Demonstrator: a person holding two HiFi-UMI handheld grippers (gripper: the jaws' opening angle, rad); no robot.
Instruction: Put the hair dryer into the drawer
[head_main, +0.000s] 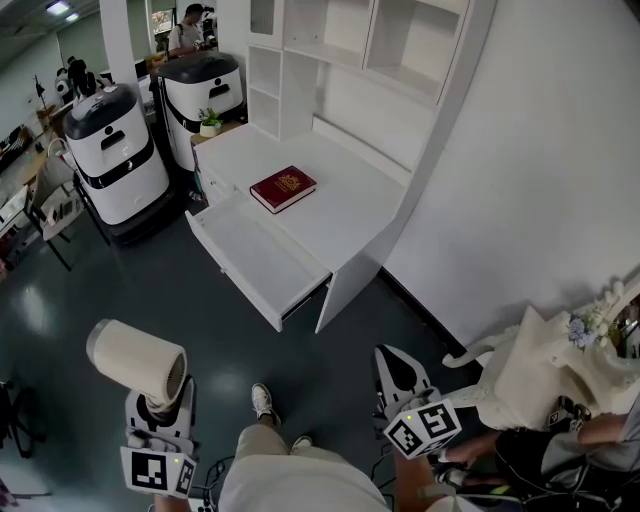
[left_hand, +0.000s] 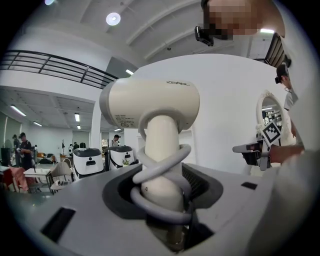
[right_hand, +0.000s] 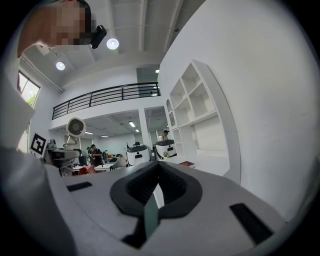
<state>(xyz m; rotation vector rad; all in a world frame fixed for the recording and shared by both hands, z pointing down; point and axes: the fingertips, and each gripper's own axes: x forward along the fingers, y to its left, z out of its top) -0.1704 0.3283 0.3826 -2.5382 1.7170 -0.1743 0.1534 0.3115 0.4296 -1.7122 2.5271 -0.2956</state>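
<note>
L gripper (left_hand: 162, 187): fingers clamped on hair dryer (left_hand: 150, 107) handle, cord (left_hand: 165, 165) looped round it, barrel on top. Gripped low on the handle prob. so the cord can't unwind. Dryer well apart from drawer (head_main: 262, 262), which is pulled open at desk (head_main: 350, 185) front edge. R gripper (right_hand: 159, 170): fingers closed, empty, spare. Both held low, pointing level twd desk.

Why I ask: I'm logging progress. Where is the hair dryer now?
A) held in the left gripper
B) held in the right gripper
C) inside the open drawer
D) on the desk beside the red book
A: the left gripper is clamped on the handle of the hair dryer, far short of the open drawer.
</note>
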